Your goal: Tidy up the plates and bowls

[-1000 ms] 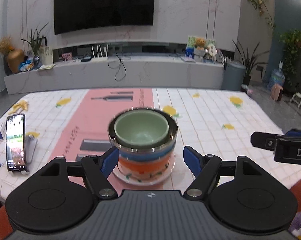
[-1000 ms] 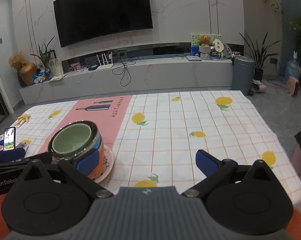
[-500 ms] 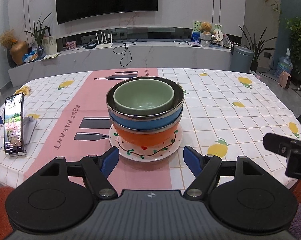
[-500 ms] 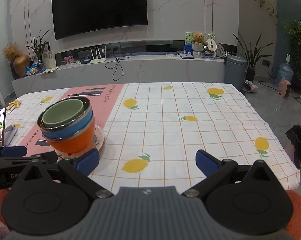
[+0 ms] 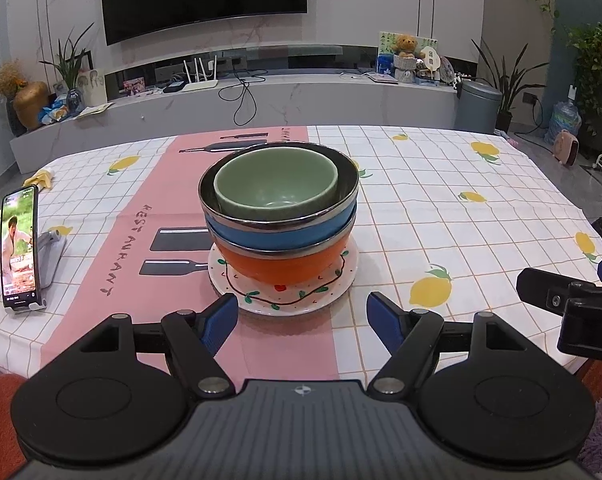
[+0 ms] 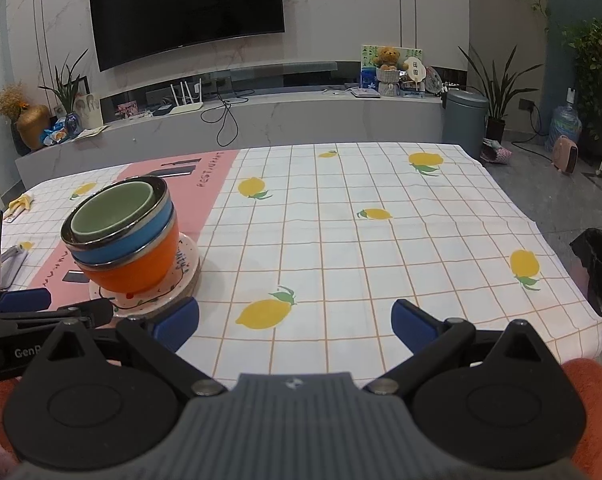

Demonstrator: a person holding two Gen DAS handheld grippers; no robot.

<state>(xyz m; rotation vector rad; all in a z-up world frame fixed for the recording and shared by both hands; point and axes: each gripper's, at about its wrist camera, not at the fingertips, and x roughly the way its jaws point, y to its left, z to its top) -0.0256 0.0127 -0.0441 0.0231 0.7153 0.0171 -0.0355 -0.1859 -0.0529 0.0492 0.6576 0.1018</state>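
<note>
Green, blue and orange bowls [image 5: 279,216] sit nested on a painted plate [image 5: 285,294]. The left gripper [image 5: 303,318] and right gripper [image 6: 295,320] hover nearby, both spread wide, holding nothing.

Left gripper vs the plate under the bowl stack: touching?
Apart. The left wrist view shows tablecloth between the left gripper, open, and the plate rim; neither blue finger reaches it.

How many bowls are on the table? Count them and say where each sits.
3, nested on the plate: the orange bowl at the bottom, the blue bowl in it, the green bowl on top. A thinner one hidden between them can't be ruled out.
</note>
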